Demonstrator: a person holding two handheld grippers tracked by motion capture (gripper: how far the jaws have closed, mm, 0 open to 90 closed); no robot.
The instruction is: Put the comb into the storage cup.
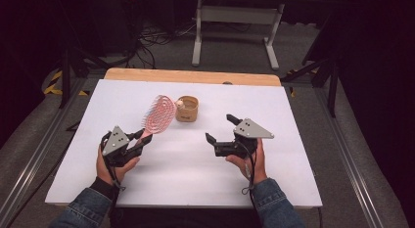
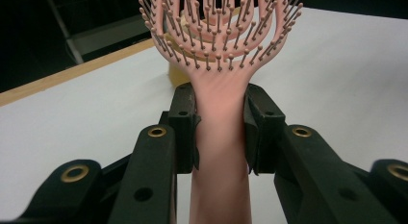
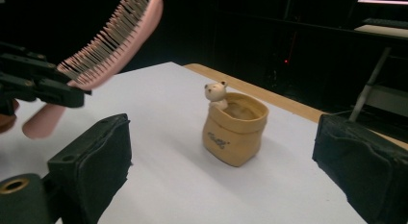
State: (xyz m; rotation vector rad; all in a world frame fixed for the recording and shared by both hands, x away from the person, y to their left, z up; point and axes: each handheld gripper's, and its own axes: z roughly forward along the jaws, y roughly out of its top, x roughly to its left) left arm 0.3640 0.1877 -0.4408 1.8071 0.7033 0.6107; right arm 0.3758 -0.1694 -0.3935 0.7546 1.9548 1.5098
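**Inspector:** Status of the left tool?

**Assistant:** Clamped on the handle of the pink hairbrush, both pads pressing the neck just below the bristles. The brush is carried off the white bench, head pointing to about 1 o'clock from the hand, close beside the tan bear pot.

**Inspector:** Right tool?

**Assistant:** Jaws wide, nothing between them; it faces the pot, which stands at 11 o'clock from it.

**Inspector:** Step in hand?

**Assistant:** Judged as transport of the brush toward the pot. Next move likely calls for tipping the brush upright over the opening, the right tool steadying the pot.
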